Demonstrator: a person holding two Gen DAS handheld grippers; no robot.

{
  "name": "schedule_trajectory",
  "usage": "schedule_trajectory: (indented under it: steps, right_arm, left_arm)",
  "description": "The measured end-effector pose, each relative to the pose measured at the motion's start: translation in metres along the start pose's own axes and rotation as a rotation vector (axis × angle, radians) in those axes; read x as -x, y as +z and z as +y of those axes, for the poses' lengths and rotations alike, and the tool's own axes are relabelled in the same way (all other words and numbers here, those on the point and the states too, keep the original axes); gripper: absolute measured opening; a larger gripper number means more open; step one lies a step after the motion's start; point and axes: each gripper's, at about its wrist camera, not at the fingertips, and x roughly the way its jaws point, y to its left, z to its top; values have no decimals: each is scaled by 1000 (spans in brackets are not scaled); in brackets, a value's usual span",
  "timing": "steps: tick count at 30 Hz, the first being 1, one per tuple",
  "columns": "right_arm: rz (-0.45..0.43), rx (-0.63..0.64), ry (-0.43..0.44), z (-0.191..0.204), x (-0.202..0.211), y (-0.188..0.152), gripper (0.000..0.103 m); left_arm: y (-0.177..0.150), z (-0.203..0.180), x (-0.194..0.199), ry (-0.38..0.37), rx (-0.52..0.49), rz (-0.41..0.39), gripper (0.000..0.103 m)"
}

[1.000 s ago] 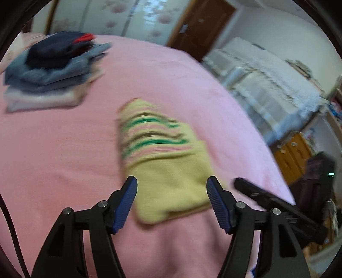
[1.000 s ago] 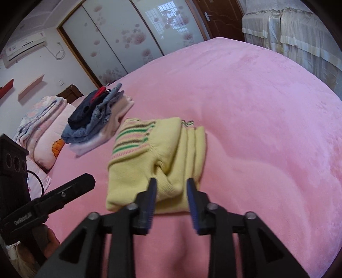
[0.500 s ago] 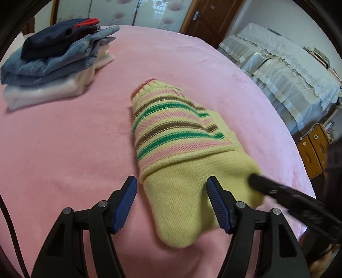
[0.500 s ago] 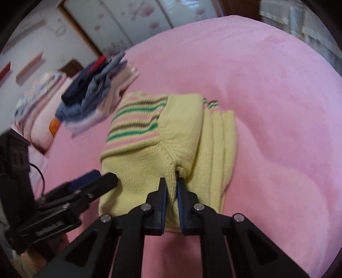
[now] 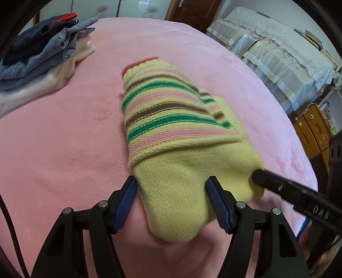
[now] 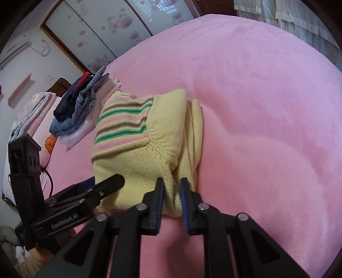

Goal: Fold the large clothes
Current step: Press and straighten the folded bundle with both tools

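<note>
Sweater (image 5: 188, 154): yellow knit, folded into a compact bundle, lying on the pink bed cover (image 5: 64, 149); the landmark for every place below
Sweater pattern: green, pink and brown stripes across the half farther from the cameras, plain yellow on the near half
Sweater edge: in the right wrist view several ribbed layers are stacked along its right side
Left tongs (image 5: 172, 201): jaws spread wide at the near end of the sweater, one blue pad (image 5: 126, 203) on each side of the plain yellow end; the left pad stands just clear of the knit, and whether the right pad touches it I cannot tell
Right tongs (image 6: 172, 200): at the sweater's near right corner, jaws narrow and opening, a fold of yellow knit between the pads; whether the pads press on it I cannot tell
Right tongs seen from the left wrist: one black finger touches the sweater's near right edge
Clothes pile (image 5: 40, 55): denim, dark blue, red and pale garments stacked on the bed cover, well apart from the sweater, beyond it to the left
Pillows (image 6: 32, 113): farther than the pile from the sweater, at the left edge of the right wrist view
Person's hand (image 6: 40, 256): holds the left tongs' handle, near and left of the sweater
Wooden door (image 5: 192, 10): far beyond the sweater, past the bed
</note>
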Motion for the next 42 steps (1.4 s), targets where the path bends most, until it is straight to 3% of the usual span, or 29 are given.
schedule_trajectory:
  steps: [5,9,17,18,19,23,26,29,32,33,42]
  right_arm:
    - [-51,13,17,6,12,22,39]
    - [-36,9,25,9,-3,40,39]
    - [35,-8,50,11,-47,62,39]
    - [40,15,44,13,-50,62,32]
    - [39,35,38,16,-51,62,10]
    - [-83,51,-64,12,-24,54,9]
    - [-33,17,-96,-7,-39,43,9]
    - [-16,-13,-85,-18,-47,40,16]
    - [-11,-67,-75,-27,-41,46,41]
    - [-8,-79,-61,-30,-39,47,45]
    - [-75,-15,-64,-9,-3,46,45]
  left_arm:
    - [9,9,25,-79,19,-48,66]
    - [24,22,32,-46,55,-102,66]
    - [50,38,14,-38,127,-107,65]
    - [52,37,11,-34,126,-104,65]
    - [55,35,6,-29,122,-95,64]
    - [59,24,-12,-47,102,-60,64]
    - [57,16,-32,-39,89,-23,64]
    - [56,18,-38,-26,117,-17,64]
    - [57,24,-35,-42,134,-17,64]
    - [56,23,-33,-43,128,-21,64]
    - [55,8,2,14,49,-46,64]
